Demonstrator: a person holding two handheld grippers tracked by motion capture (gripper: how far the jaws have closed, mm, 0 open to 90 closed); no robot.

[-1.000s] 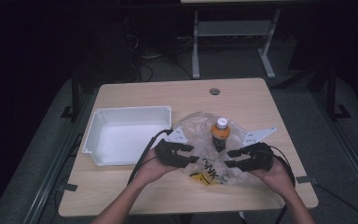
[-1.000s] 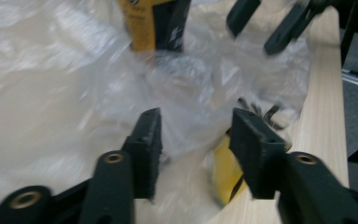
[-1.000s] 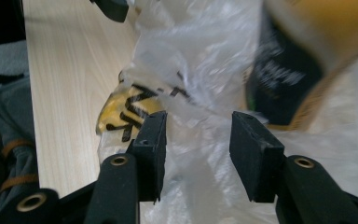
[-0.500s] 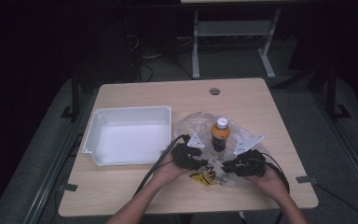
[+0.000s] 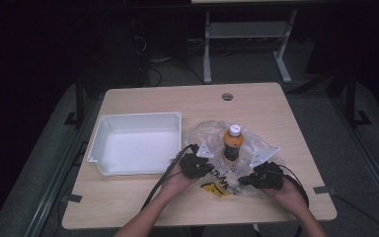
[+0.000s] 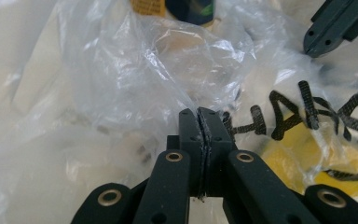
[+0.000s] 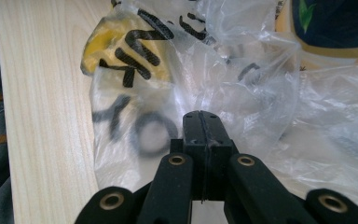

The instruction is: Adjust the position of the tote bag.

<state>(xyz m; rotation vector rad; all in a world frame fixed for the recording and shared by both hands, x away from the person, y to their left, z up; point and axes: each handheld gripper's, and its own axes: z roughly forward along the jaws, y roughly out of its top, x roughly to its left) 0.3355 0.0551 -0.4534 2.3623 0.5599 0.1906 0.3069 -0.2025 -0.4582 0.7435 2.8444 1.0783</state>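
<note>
White tray (image 5: pixel 137 118) beside bagged bottle (image 5: pixel 232 144)

Black left gripper (image 6: pixel 199 116), brass-coloured rivets, grey three-cornered plate, black trailing cable, bare forearms

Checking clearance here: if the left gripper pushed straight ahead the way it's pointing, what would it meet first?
Probably more crumpled plastic bag, which the left gripper already pinches; beyond it stands the bottle.
</note>
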